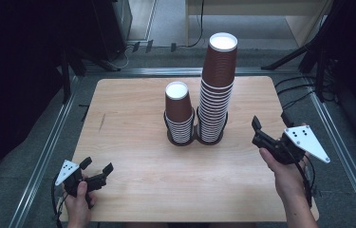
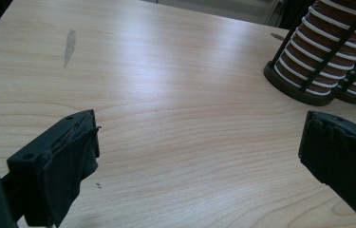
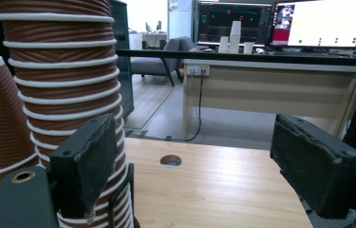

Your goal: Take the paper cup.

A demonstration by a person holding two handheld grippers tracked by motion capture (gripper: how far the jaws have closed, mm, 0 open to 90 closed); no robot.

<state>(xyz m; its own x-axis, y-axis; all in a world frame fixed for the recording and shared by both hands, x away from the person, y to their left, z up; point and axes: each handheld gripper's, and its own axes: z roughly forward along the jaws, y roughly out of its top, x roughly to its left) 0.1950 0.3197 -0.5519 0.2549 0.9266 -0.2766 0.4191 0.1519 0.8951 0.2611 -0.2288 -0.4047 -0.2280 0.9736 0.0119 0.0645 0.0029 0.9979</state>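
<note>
The left claw rests low at the near table edge with its jaws spread and empty, and both cup stacks stand well ahead of it to its right. The short stack and tall stack sit touching in their wire holders. The right claw, also spread and empty, hangs just right of the tall stack. This looks like the approach step. Next it should rise to the top cup's rim and close on it.

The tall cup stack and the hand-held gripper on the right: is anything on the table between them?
No. In the high view, only bare table lies between the tall stack and the right hand-held gripper.
</note>
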